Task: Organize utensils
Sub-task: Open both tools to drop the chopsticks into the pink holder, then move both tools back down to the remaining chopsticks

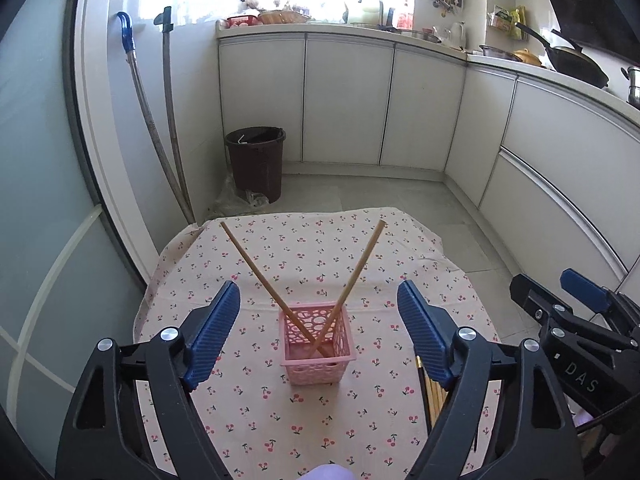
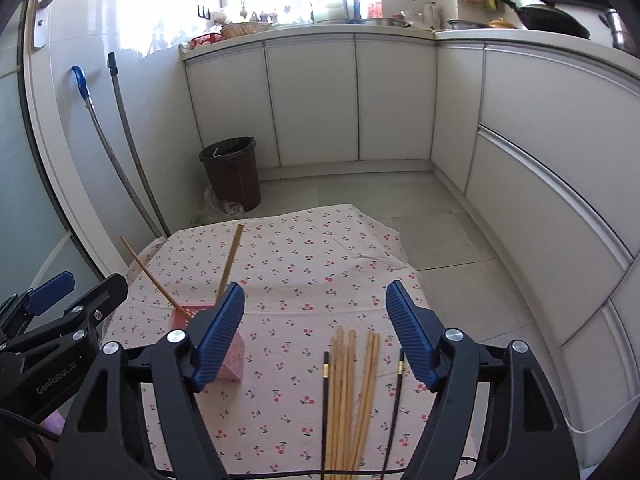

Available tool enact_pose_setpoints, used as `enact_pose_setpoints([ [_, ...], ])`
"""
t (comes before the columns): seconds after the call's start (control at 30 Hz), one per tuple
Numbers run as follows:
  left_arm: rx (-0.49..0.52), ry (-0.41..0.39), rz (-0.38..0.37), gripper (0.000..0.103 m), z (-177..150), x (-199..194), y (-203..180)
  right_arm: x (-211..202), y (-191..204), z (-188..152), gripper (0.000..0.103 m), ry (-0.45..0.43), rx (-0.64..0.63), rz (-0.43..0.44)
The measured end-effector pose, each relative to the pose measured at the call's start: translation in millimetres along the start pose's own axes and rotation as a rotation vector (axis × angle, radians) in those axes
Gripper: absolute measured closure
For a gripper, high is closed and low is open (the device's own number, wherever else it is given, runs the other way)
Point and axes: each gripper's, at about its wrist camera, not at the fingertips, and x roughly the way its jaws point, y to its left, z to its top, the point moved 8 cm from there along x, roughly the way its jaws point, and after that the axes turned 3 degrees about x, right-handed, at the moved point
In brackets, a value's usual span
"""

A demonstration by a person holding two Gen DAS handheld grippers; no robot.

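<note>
Standing crossed in pink basket [image 1: 318, 344], two wooden chopsticks [image 1: 256, 268], both grippers' jaws spread, nothing between

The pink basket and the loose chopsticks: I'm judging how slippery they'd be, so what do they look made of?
Pink basket: likely moulded plastic, smooth, with perforated round-hole walls. Pale chopsticks: probably bamboo or wood, matte tan. Black chopsticks: darker, possibly lacquered, each with a gold band.

A home kitchen. White cabinets [image 1: 348, 100] run along two walls under a pale counter crowded with a black wok [image 1: 576, 62], pots, a kettle and a red basket. A brown waste bin [image 1: 256, 160] stands on the tiled floor, and two mop handles [image 1: 160, 120] lean against the wall.
</note>
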Motion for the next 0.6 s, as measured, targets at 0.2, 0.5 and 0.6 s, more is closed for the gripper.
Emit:
enact_pose_setpoints([
  [0.2, 0.017, 0.074, -0.066, 0.009, -20.3, 13.1, -29.2, -19.7, -69.0, -11.8, 0.01, 0.008, 0.106, -0.056],
  [0.5, 0.107, 0.403, -0.191, 0.007, -86.5, 83.1, -99.7, -15.7, -164.2, -38.7, 0.007, 0.15, 0.335, -0.088],
  [0.6, 0.102, 0.479, -0.188, 0.007, -101.5, 106.6, -111.2, -6.4, -173.6, -46.2, 0.007, 0.213, 0.426, -0.02],
])
